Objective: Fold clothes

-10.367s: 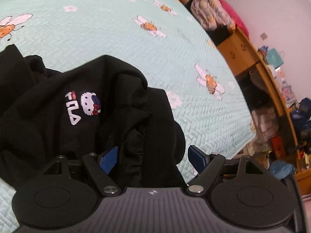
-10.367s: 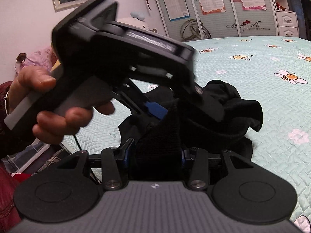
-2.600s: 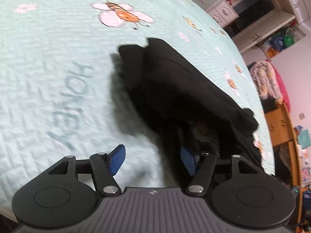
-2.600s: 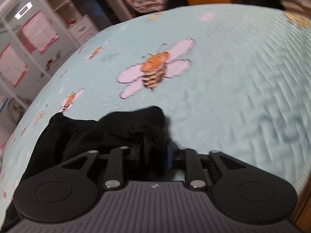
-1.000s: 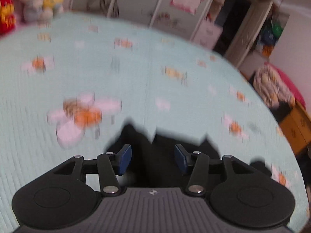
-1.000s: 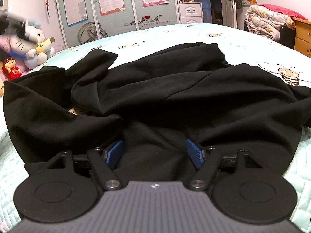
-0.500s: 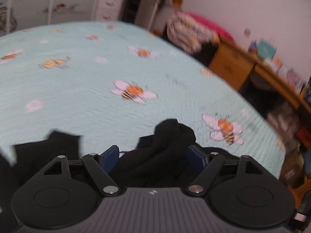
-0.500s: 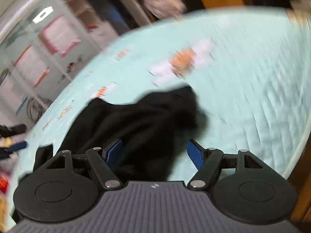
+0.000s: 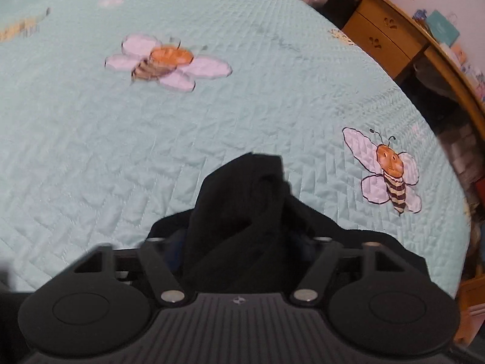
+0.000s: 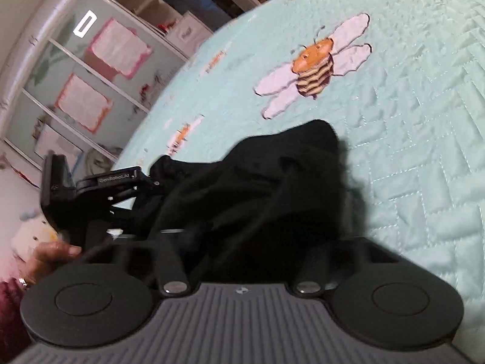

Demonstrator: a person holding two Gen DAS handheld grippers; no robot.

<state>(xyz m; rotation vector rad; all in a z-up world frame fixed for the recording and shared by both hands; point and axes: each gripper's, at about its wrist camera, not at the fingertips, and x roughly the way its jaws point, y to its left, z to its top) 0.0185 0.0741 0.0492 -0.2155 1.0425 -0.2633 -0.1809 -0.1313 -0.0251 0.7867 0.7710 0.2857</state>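
Note:
A black garment lies bunched on the mint quilted bedspread. In the left wrist view a fold of it fills the gap of my left gripper, whose jaws press on the cloth; the blue pads are mostly hidden. In the right wrist view the same garment is heaped between the fingers of my right gripper, which are closed in on it, pads hidden. The left gripper also shows there, at the left end of the garment, with a hand behind it.
Bee prints dot the bedspread. A wooden desk with drawers stands beyond the bed's right edge. A wardrobe with pink posters and a plush toy stand to the left in the right wrist view.
Both grippers were open half a second ago with blue pads showing. Both now have cloth bunched between narrower jaws. Both views have tilted down toward the bedspread.

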